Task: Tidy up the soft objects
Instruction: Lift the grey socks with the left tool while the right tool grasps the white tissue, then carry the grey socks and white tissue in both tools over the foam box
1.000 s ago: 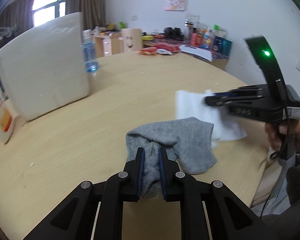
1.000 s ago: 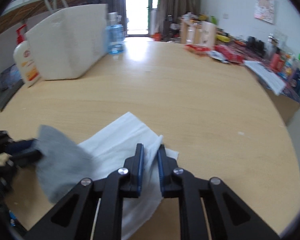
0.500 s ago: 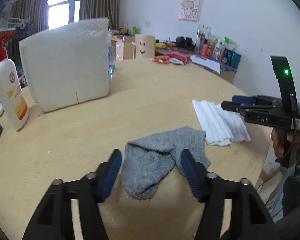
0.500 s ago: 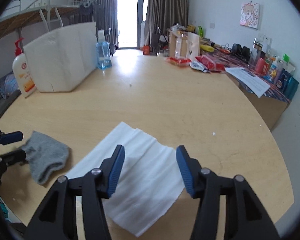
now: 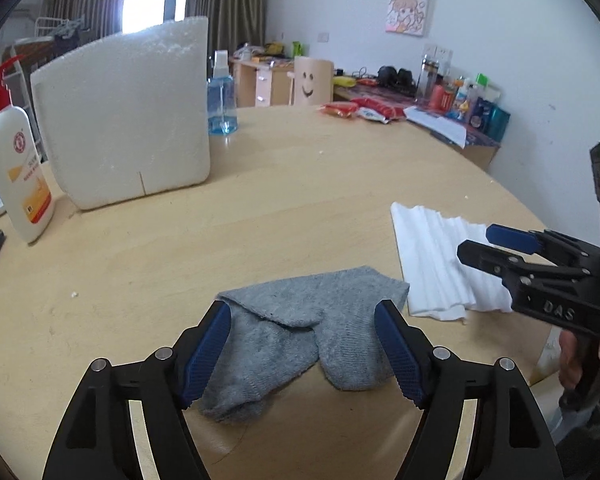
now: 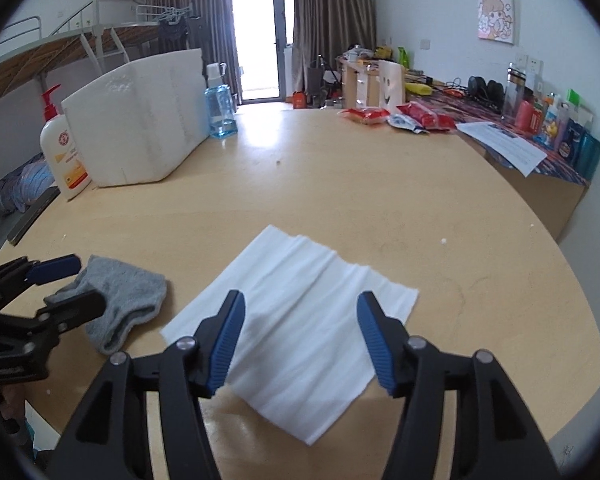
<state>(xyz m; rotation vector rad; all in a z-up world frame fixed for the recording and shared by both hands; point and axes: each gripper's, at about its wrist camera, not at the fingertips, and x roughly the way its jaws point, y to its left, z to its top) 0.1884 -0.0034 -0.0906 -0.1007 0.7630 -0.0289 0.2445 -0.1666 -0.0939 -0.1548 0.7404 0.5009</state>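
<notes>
The round pale-wood counter (image 6: 340, 184) carries everything, and the white foam box (image 5: 124, 116) at its far left serves as the landmark. That box is rigid, pebbly-surfaced and open-topped; whether anything lies inside cannot be seen. Well in front of the box and to its right lies the white cloth (image 6: 300, 320), a thin rectangular sheet spread flat with soft lengthwise creases. Between that sheet and the near edge in front of the box lies the grey sock (image 5: 300, 328), a fuzzy knit piece folded over on itself, its edge touching or just overlapping the cloth.

Judging by how they lie, both soft items are set out side by side on the counter, so the laying-out looks done; if the box is meant as their container, that step is left.

The left gripper (image 5: 302, 344) hovers over the sock with its ribbed blue fingers (image 5: 208, 344) spread wide and holding nothing. The right gripper (image 6: 300, 338) hangs above the cloth, its fingers likewise parted and empty.
</notes>
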